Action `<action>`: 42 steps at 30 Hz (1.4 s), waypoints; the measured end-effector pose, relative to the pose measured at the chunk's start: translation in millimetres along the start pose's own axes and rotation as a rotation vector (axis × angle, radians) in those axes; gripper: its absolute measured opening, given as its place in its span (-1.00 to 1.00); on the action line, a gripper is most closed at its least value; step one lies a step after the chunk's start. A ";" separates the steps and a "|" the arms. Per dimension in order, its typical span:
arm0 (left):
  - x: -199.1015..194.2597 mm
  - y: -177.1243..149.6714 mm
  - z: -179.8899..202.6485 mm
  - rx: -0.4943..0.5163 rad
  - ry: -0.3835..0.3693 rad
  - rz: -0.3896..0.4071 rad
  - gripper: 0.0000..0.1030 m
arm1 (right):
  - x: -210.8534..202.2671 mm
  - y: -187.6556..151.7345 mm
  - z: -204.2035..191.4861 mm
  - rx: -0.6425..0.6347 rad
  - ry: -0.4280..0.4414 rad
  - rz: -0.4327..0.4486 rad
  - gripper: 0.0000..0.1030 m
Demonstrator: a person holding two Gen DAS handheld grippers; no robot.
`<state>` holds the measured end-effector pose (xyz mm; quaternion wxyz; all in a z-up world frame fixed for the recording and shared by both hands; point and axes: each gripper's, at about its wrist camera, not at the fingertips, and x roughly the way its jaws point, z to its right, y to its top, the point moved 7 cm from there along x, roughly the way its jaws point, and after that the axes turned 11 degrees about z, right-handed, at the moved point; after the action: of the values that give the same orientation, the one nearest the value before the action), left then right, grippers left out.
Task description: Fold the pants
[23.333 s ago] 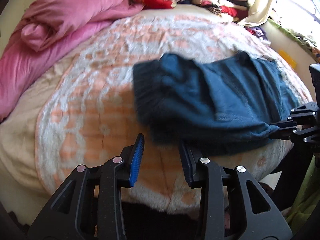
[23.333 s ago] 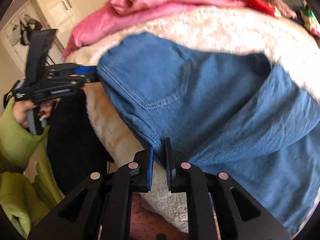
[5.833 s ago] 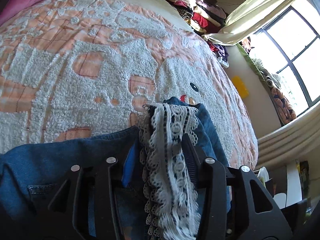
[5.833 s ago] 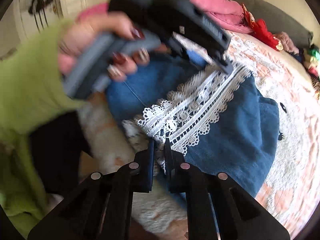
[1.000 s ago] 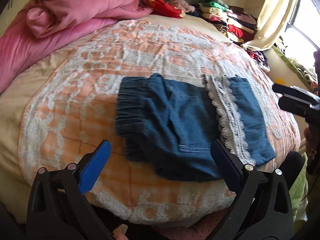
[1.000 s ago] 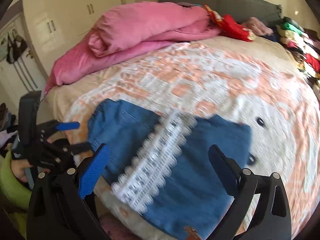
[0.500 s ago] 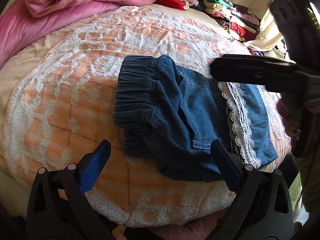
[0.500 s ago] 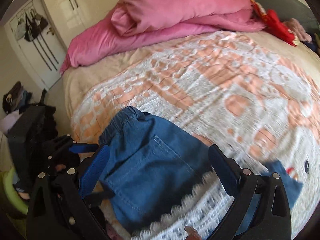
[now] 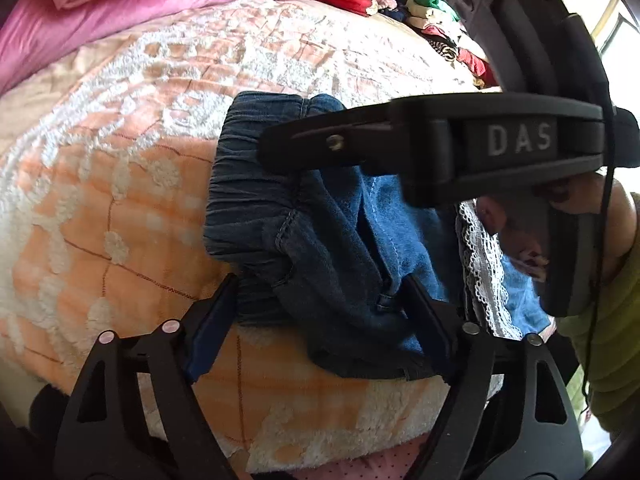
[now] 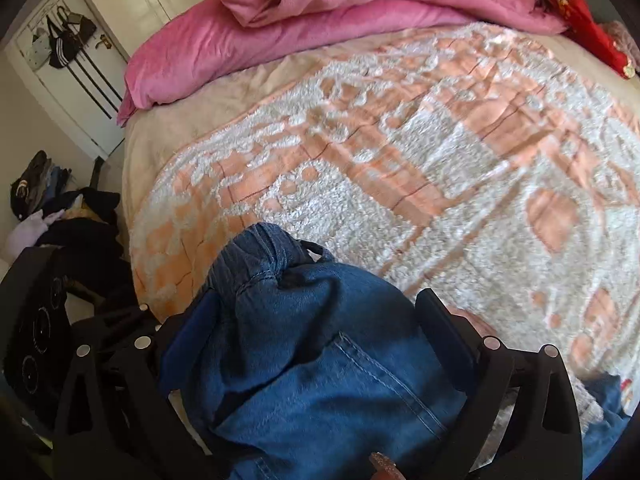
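Folded blue denim pants (image 9: pixel 332 248) with a white lace hem (image 9: pixel 480 272) lie near the bed's front edge. My left gripper (image 9: pixel 320 308) is open, its fingers either side of the bunched near edge of the pants by the elastic waistband (image 9: pixel 244 184). My right gripper (image 10: pixel 312 320) is open over the waistband end of the pants (image 10: pixel 320 360), fingers straddling the raised fabric. The right gripper's body (image 9: pixel 440 148) crosses above the pants in the left wrist view.
The pants rest on a peach and white fuzzy blanket (image 10: pixel 440 152). A pink duvet (image 10: pixel 320 20) is piled at the head of the bed. Stacked clothes (image 9: pixel 440 24) lie at the far side. Dark clothes (image 10: pixel 72 228) are heaped on the floor by the wardrobe.
Both grippers have moved in close to the waistband end of the pants. The right gripper now crosses over the pants in the left wrist view. The left fingers have narrowed around the bunched fabric.
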<state>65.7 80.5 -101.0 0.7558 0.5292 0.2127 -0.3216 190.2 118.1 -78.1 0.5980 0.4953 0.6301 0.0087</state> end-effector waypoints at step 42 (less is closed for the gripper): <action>5.7 15.2 138.6 -0.052 -0.453 -0.059 0.80 | -202.0 -66.5 100.7 0.362 0.006 0.383 0.82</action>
<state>77.9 -47.3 -46.3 0.7880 0.4171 0.0614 -0.4487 184.6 -102.5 3.6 0.4851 0.7044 0.5180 0.0104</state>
